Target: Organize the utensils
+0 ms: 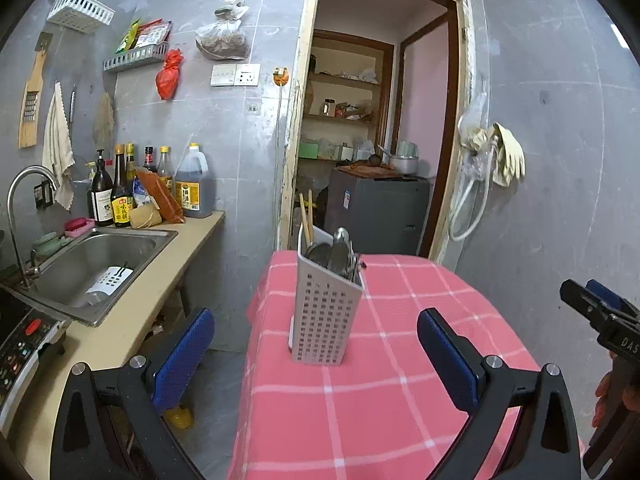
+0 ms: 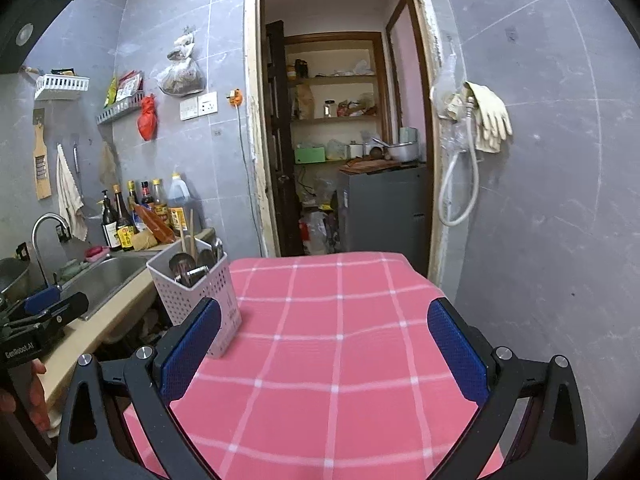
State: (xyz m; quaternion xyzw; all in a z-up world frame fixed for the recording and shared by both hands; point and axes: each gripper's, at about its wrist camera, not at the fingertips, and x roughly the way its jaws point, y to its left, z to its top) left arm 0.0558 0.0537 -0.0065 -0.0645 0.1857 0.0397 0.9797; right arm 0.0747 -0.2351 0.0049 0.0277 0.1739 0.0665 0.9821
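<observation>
Left wrist view: left gripper point(image 1: 316, 348) spread wide, 2 blue pads point(image 1: 182, 354) well apart, nothing pinched between them. Ahead, between the fingers but clear of both, a white perforated utensil holder point(image 1: 326, 316) standing upright on the pink checked tablecloth point(image 1: 360, 412), near its left edge. Inside the holder: 2 wooden chopsticks point(image 1: 306, 220) poking up at the back left, metal spoons point(image 1: 340, 252) crowded beside them. To the left, a steel sink point(image 1: 100, 264) set in a beige counter point(image 1: 132, 320), with a curved faucet point(image 1: 24, 200) and a row of sauce bottles point(image 1: 120, 196) against the grey tiled wall. At the right edge, the right gripper point(image 1: 600, 312) seen from the side, a hand point(image 1: 606, 400) partly visible under it. Straight ahead, an open doorway point(image 1: 384, 120); rubber gloves point(image 1: 508, 152) hanging on the wall to its right.

Right wrist view: right gripper point(image 2: 324, 352) also released, pads wide apart, only bare tablecloth point(image 2: 340, 360) between them. Utensil holder point(image 2: 196, 300) off to the left, standing at the table's left edge, its lower corner hidden behind the left blue pad point(image 2: 192, 352); contact between them impossible to tell. Chopsticks point(image 2: 188, 232) and spoons point(image 2: 192, 268) upright within. Far left, left gripper point(image 2: 52, 308) seen side-on over the counter point(image 2: 92, 328), fingers of a hand point(image 2: 36, 396) below it.
</observation>
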